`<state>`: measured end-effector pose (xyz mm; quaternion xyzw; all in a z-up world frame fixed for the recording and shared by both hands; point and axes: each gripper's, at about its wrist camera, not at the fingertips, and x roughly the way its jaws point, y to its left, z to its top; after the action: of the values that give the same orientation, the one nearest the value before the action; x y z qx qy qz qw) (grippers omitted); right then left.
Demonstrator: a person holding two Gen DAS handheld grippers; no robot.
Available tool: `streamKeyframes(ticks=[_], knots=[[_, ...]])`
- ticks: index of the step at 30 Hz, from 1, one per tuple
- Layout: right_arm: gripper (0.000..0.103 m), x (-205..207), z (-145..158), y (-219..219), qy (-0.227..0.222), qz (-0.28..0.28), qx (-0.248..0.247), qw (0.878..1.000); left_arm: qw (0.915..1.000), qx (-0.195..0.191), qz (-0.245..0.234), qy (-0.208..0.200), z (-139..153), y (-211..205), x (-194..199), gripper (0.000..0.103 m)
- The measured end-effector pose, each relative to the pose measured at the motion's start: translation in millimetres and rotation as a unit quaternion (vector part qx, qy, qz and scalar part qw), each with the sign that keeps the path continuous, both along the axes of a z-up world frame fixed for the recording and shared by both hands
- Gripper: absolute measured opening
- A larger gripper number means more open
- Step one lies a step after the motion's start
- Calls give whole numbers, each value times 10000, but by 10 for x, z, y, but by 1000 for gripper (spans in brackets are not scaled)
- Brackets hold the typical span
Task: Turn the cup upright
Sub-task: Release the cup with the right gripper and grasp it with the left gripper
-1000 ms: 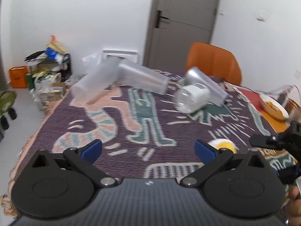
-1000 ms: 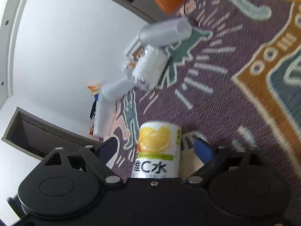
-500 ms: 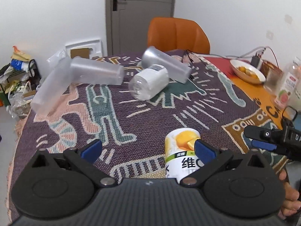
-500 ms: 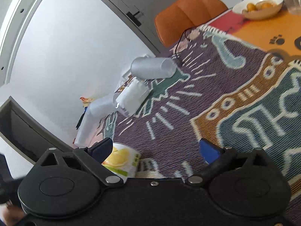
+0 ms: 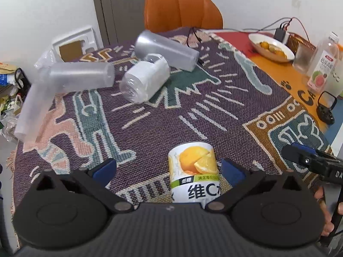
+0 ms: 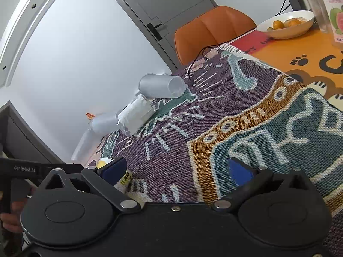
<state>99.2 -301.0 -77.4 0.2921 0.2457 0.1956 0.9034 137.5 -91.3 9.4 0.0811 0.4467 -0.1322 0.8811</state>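
Observation:
A cup with an orange-fruit label point(image 5: 194, 171) stands upright on the patterned cloth point(image 5: 163, 117), between my left gripper's point(image 5: 168, 168) open fingers, nearer the right one. In the right wrist view the cup point(image 6: 123, 178) is mostly hidden behind the left blue pad. My right gripper point(image 6: 180, 169) is open and empty, to the right of the cup. Its tip shows in the left wrist view point(image 5: 310, 162). Several frosted cups lie on their sides at the far end: one grey point(image 5: 166, 50), one paper-wrapped point(image 5: 144, 79), one clear point(image 5: 80, 76).
An orange chair point(image 5: 182, 10) stands behind the table. At the right are a bowl of fruit point(image 5: 271, 47), a guava drink bottle point(image 5: 323, 66), a glass point(image 5: 302, 57), a black cable point(image 5: 193, 36) and a black object point(image 5: 325, 111). Clutter sits on the floor at left.
My left gripper has swung right and closer, so the labelled cup now stands between its fingers. My right gripper has moved off to the cup's right, leaving it upright.

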Motion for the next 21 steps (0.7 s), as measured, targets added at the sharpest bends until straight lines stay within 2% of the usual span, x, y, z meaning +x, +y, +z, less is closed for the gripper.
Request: streamKeyframes(ticks=[9,21], knots=[[103,-39,-61,-117,-185,4,5,9998,9992,182,-98,343,-79,-184,199,103],[103,-20,-155,-190,-215,-132,-5,9997,9950,121,-48,988,-353,-303,500,101]])
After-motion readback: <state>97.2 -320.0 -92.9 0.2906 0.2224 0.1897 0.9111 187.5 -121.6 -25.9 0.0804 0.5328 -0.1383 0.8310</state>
